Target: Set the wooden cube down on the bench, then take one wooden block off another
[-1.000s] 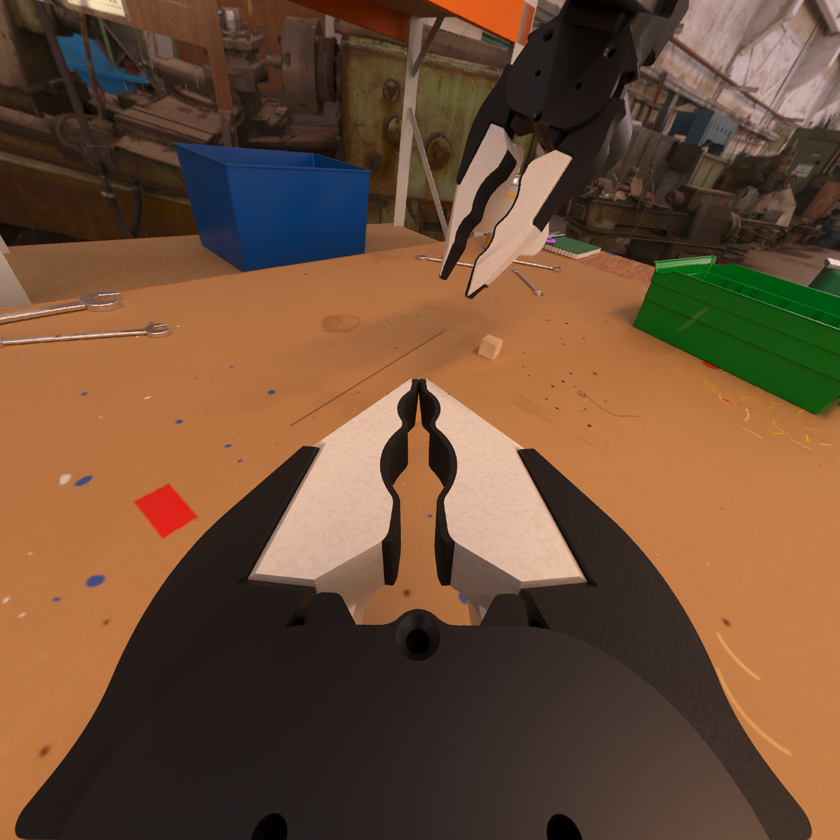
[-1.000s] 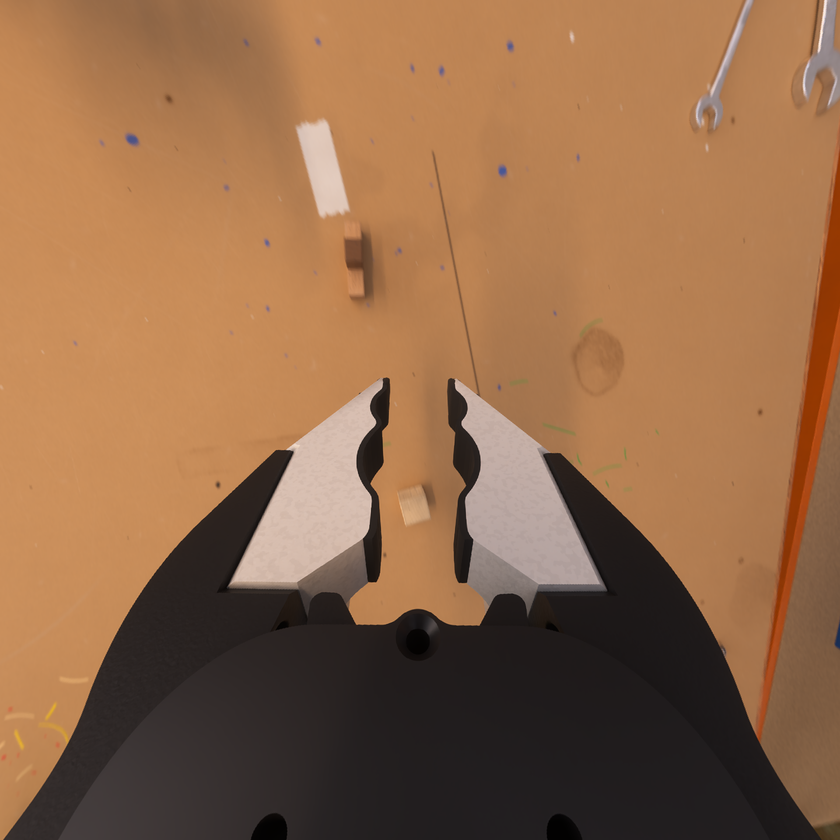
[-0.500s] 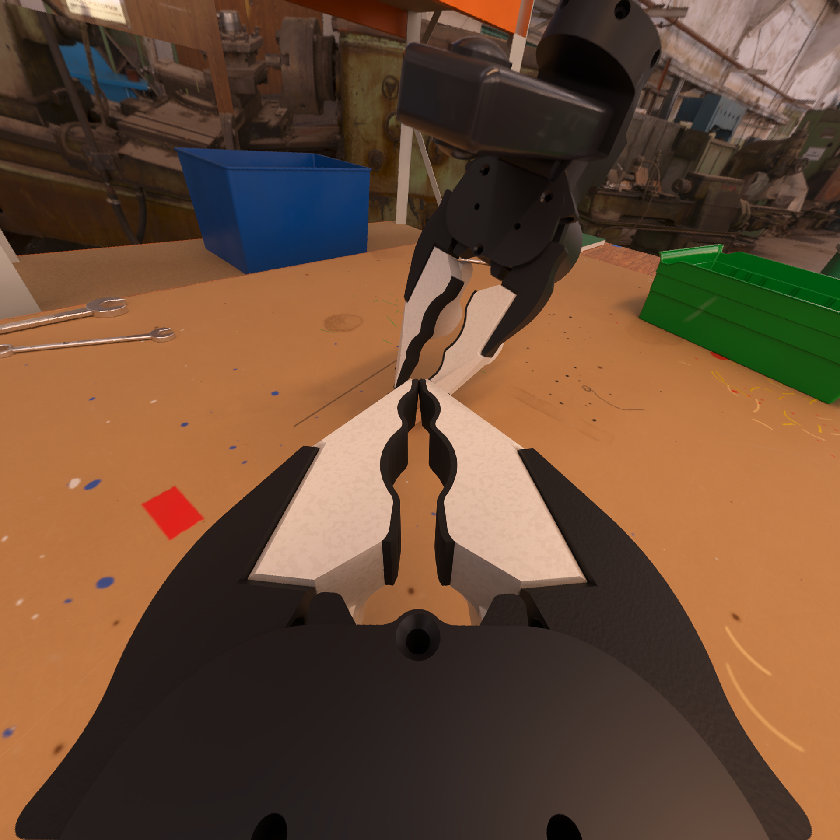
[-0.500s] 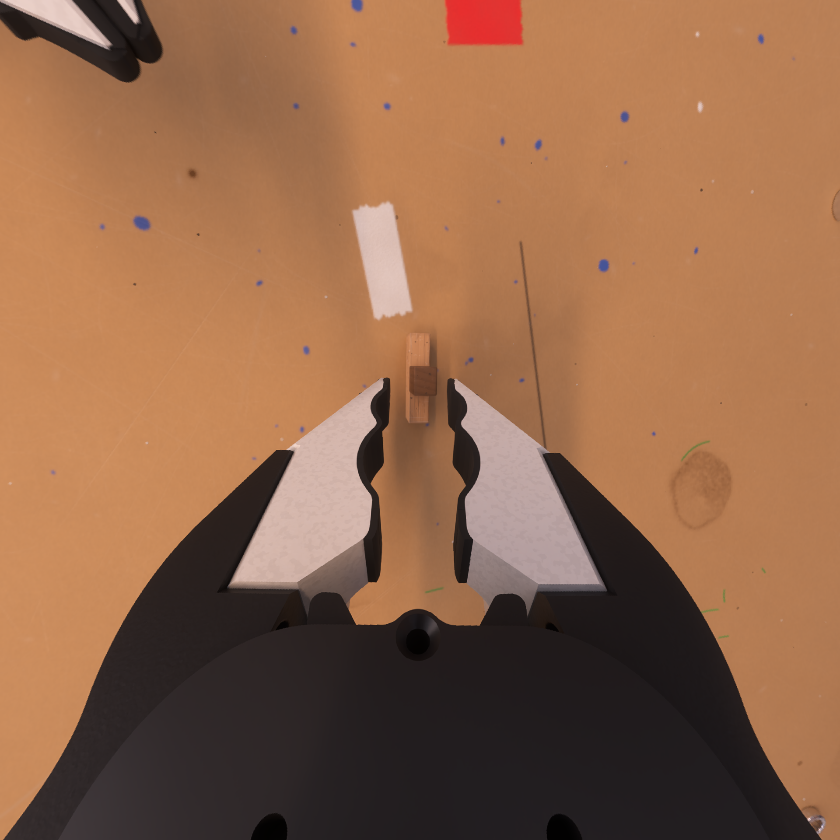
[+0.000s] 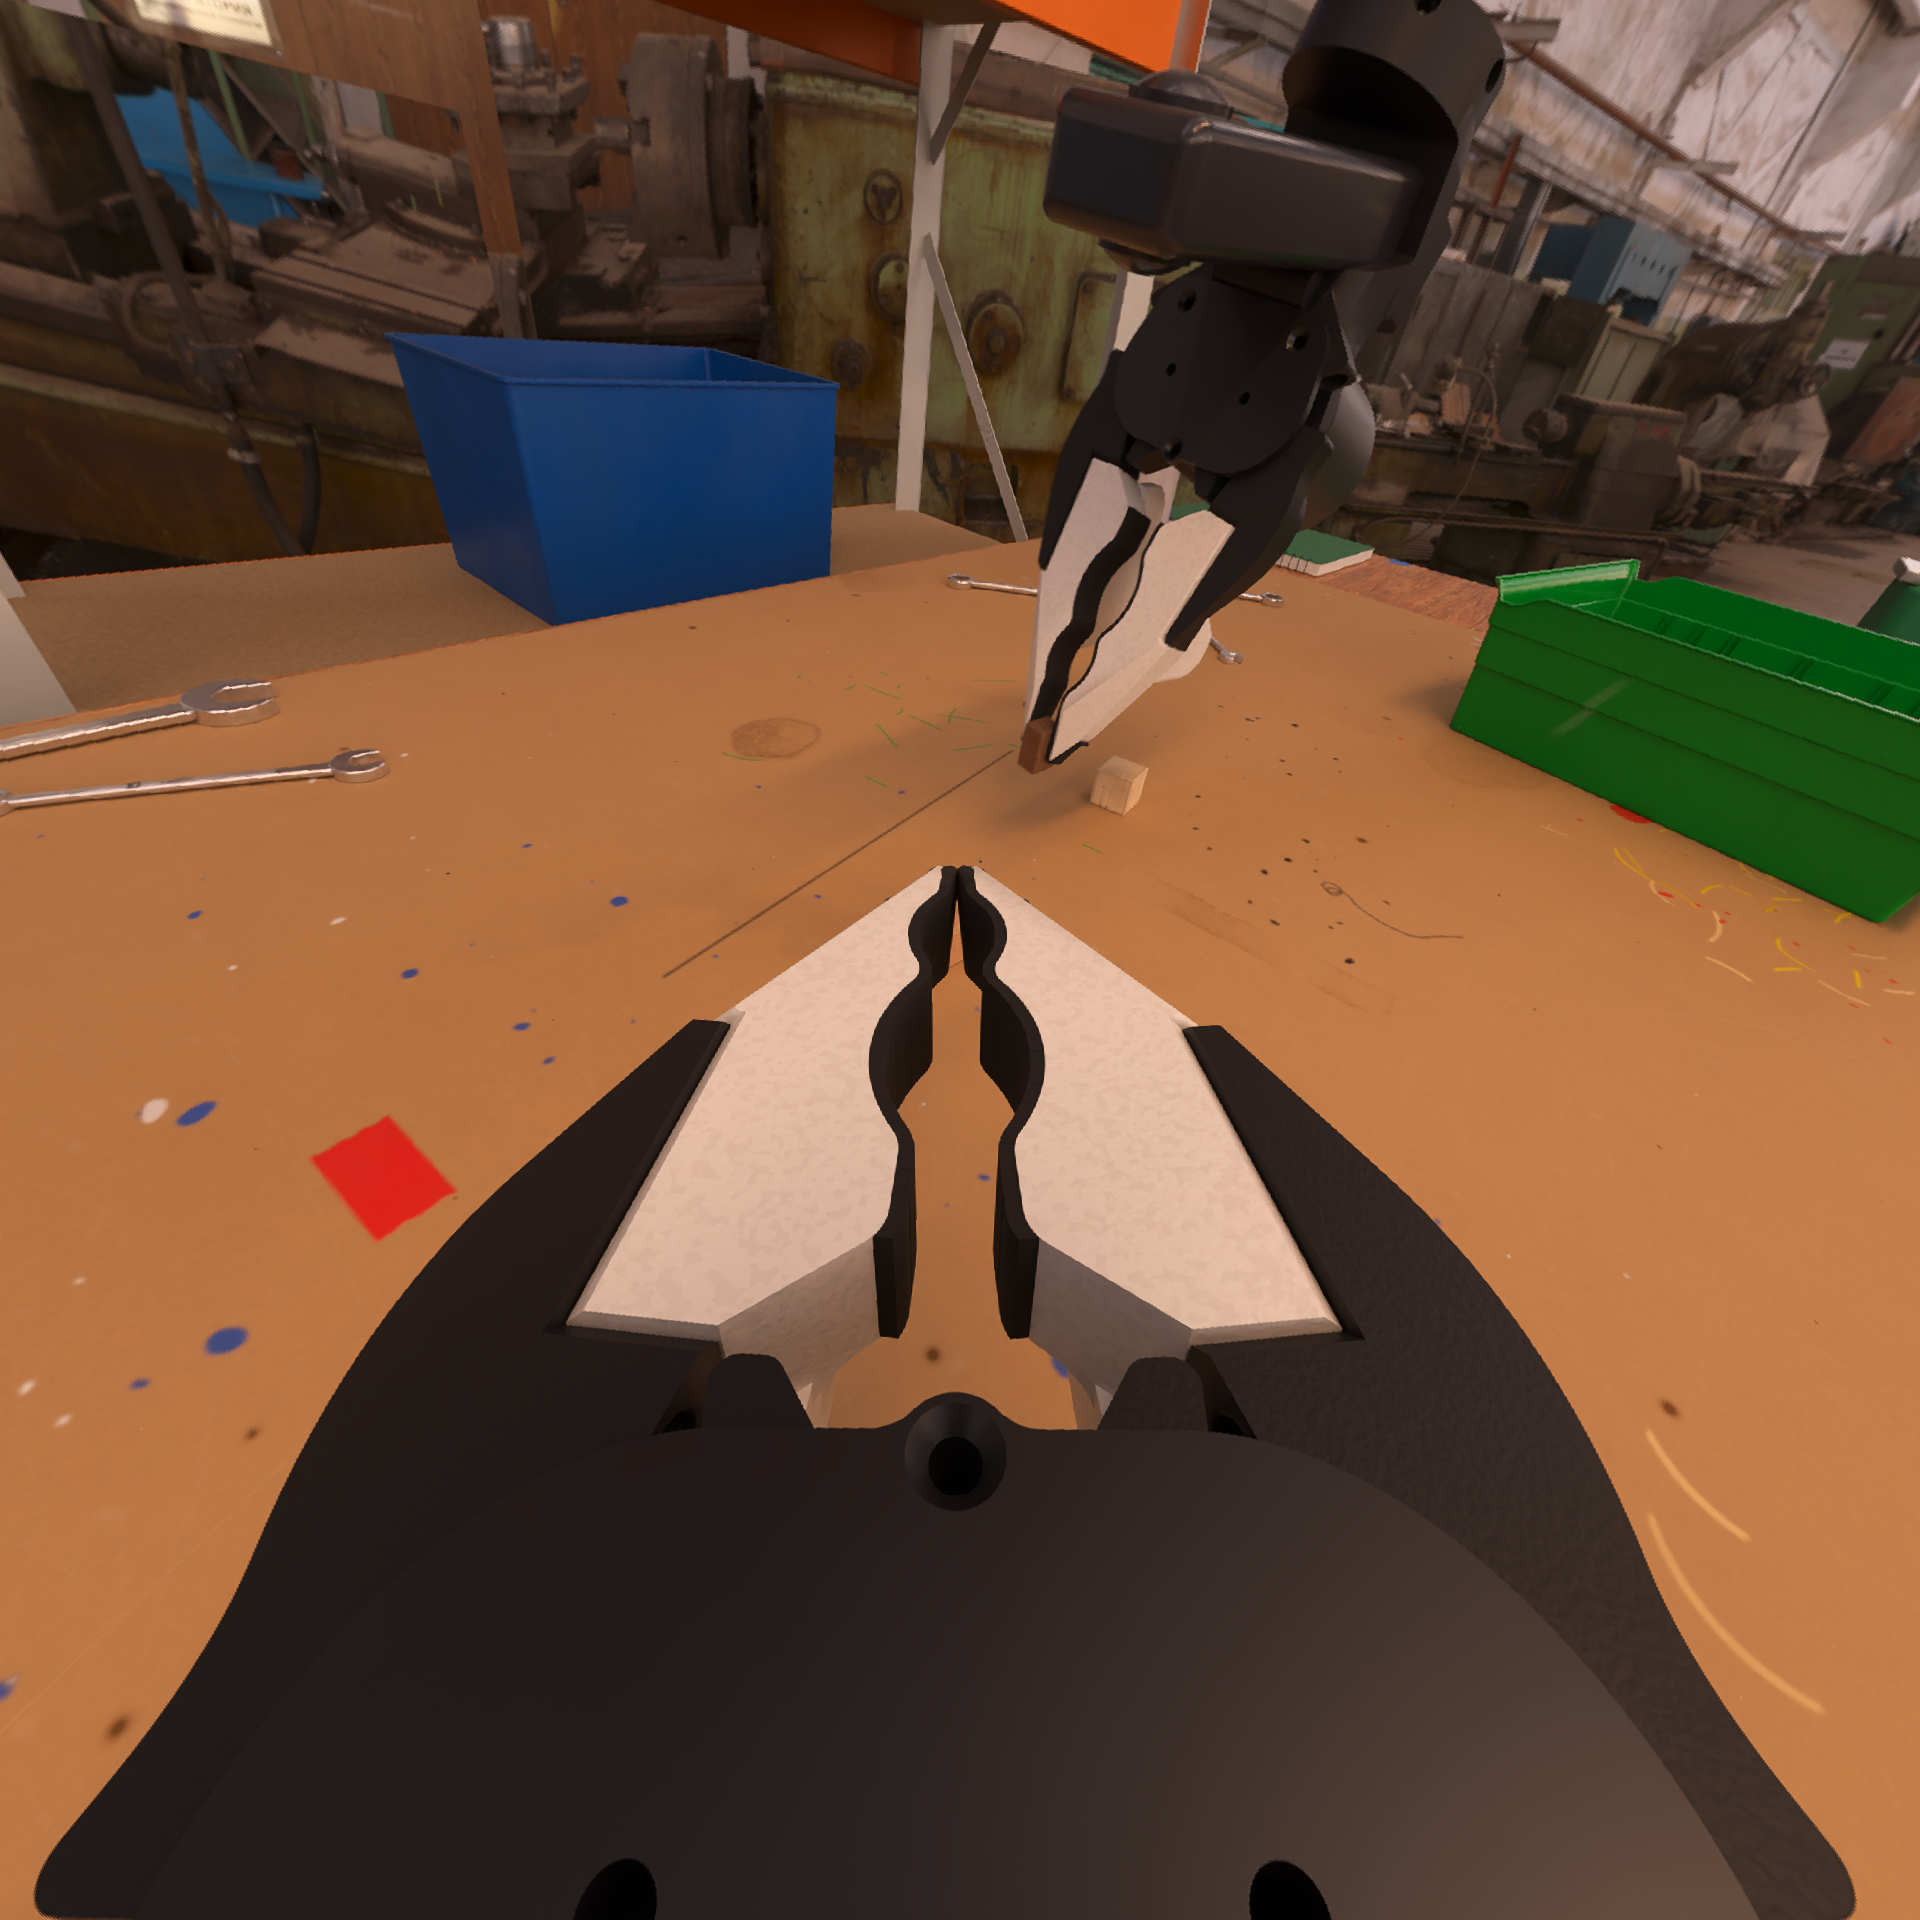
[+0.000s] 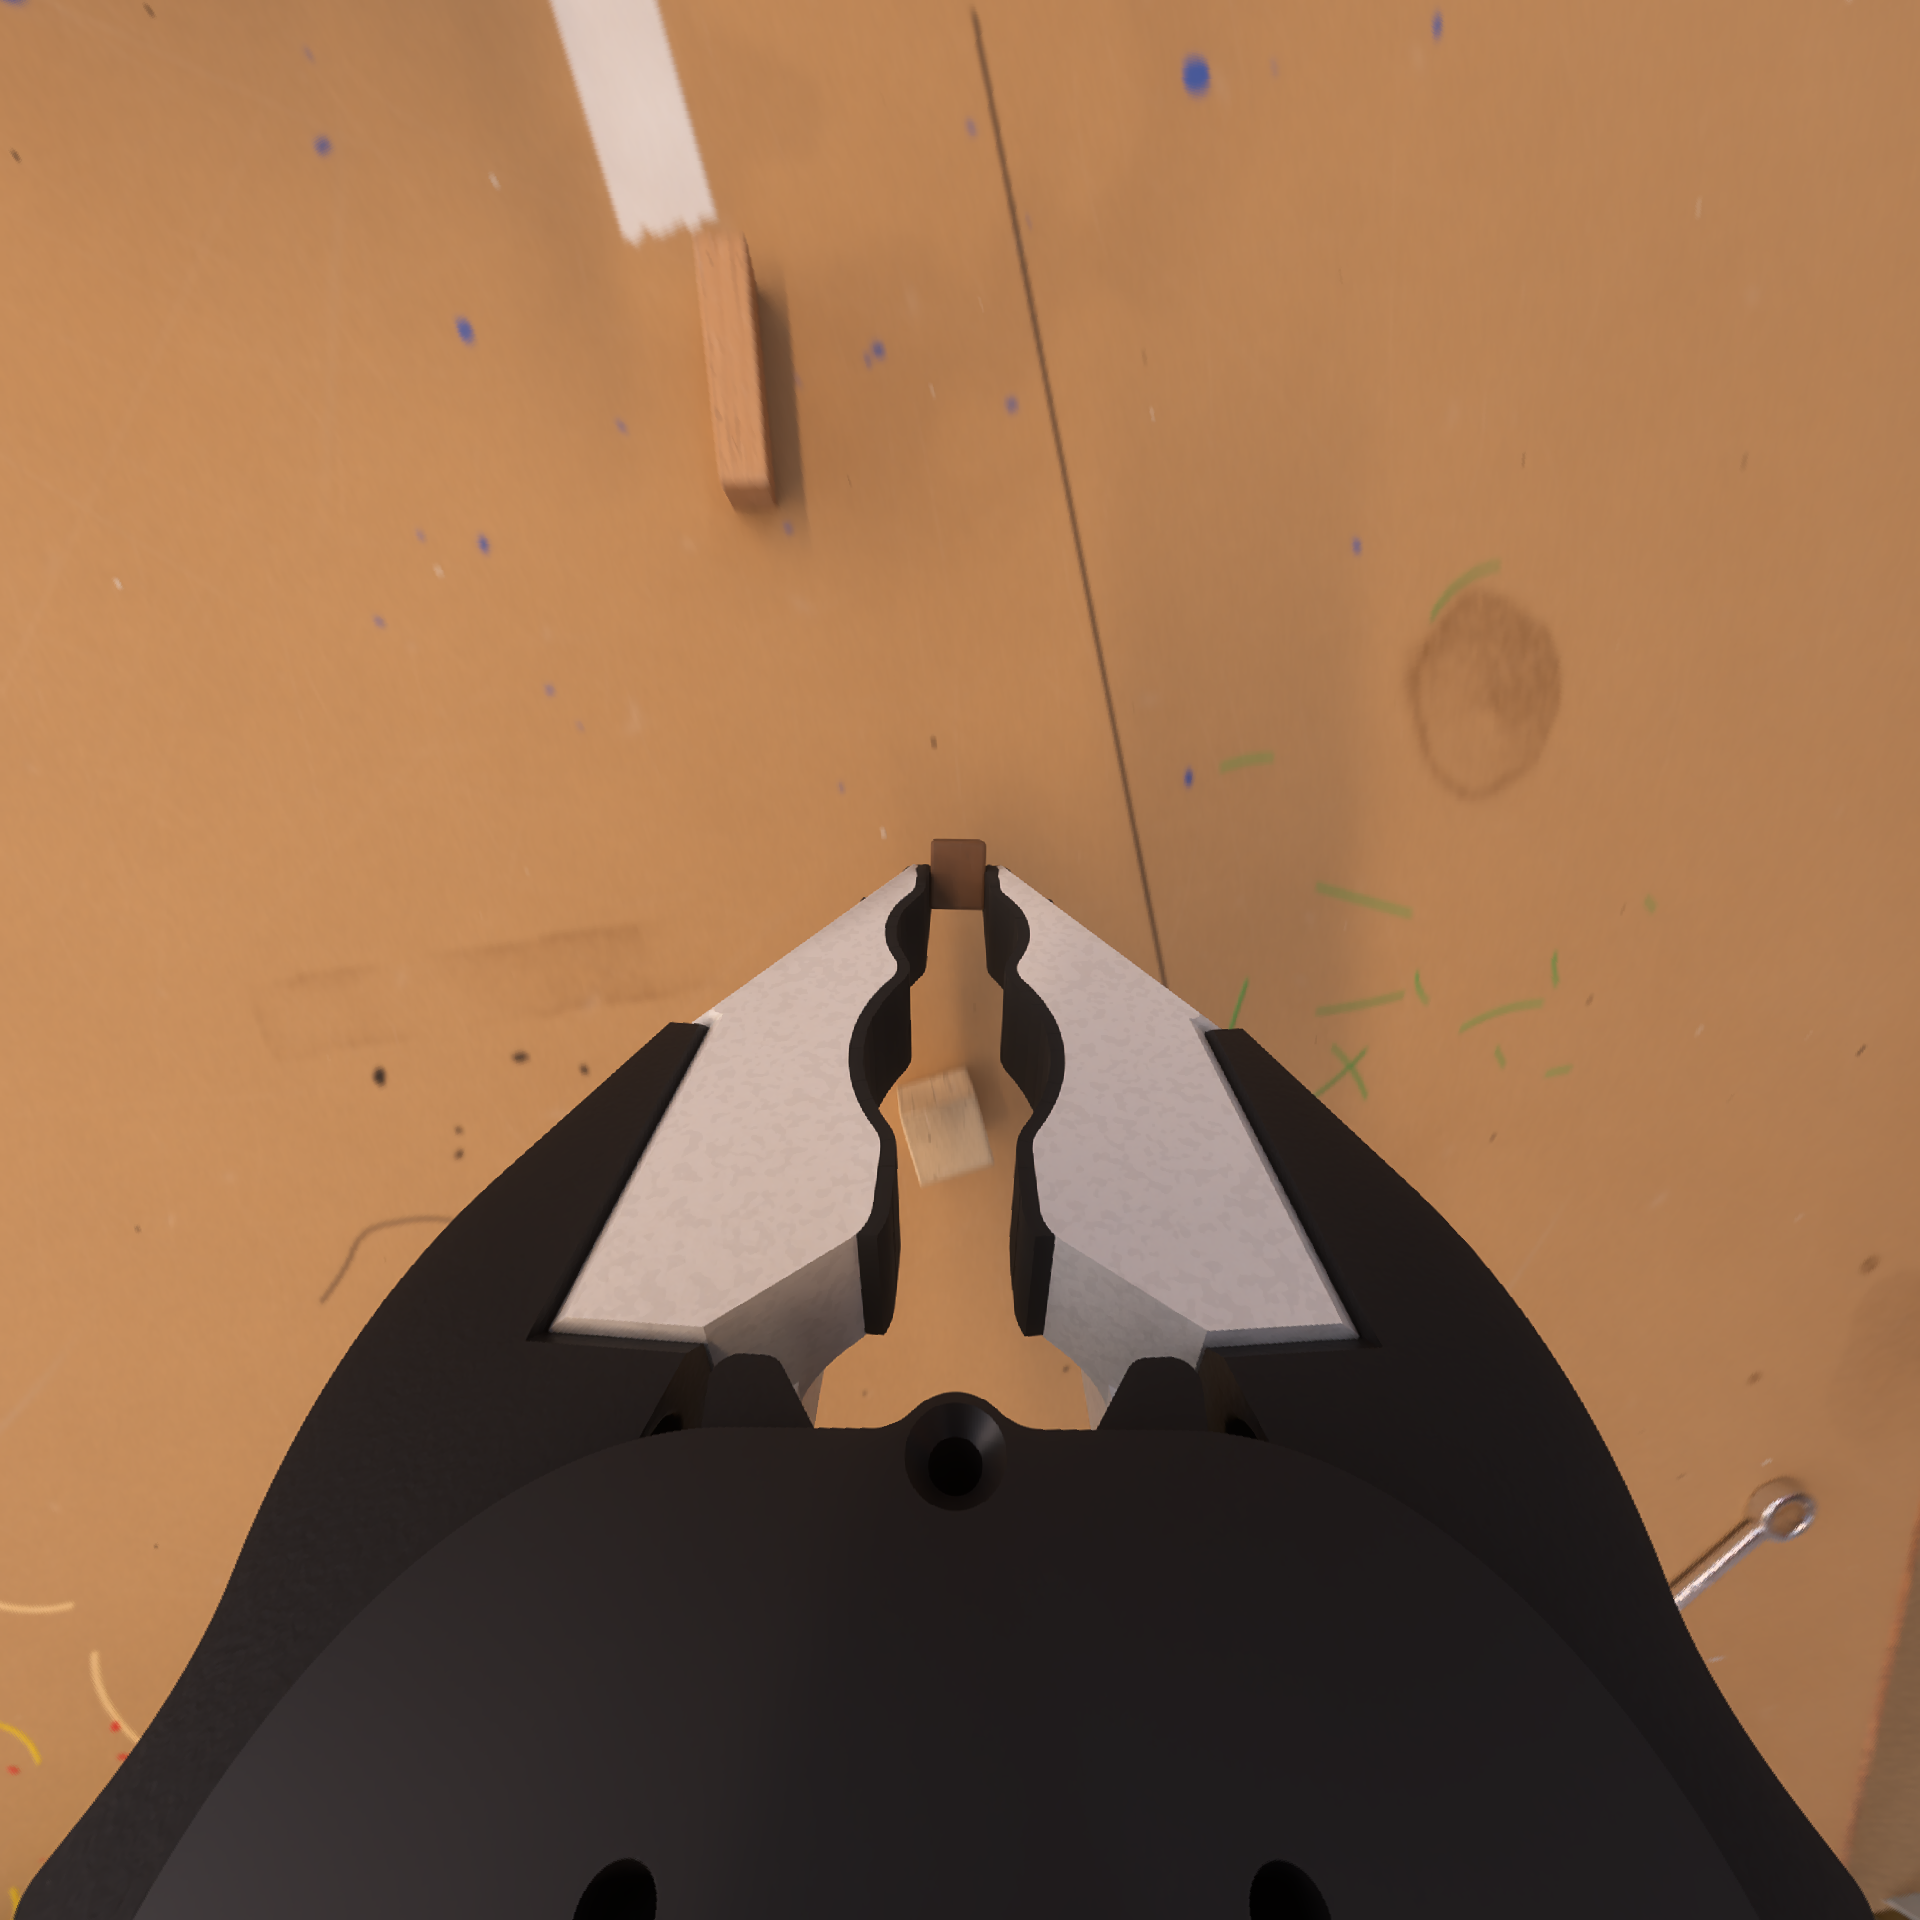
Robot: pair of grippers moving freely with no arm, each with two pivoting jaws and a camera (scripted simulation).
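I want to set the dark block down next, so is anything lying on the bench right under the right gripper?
Yes. The right gripper holds the dark block, and the pale wooden cube lies on the bench just below and behind its tips. Bench ahead is bare.

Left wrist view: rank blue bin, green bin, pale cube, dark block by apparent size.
1-2. Blue bin and green bin: look alike, and the green one is cut off at the edge, so unranked.
3. Pale cube.
4. Dark block, partly hidden by the right gripper.

right gripper (image 6: 957,883) pinching a little dark brown block (image 6: 957,871) at its tips, pale wooden cube (image 6: 943,1139) on the bench (image 6: 312,831) underneath, long light block (image 6: 734,369) lying farther off by white tape (image 6: 634,120)
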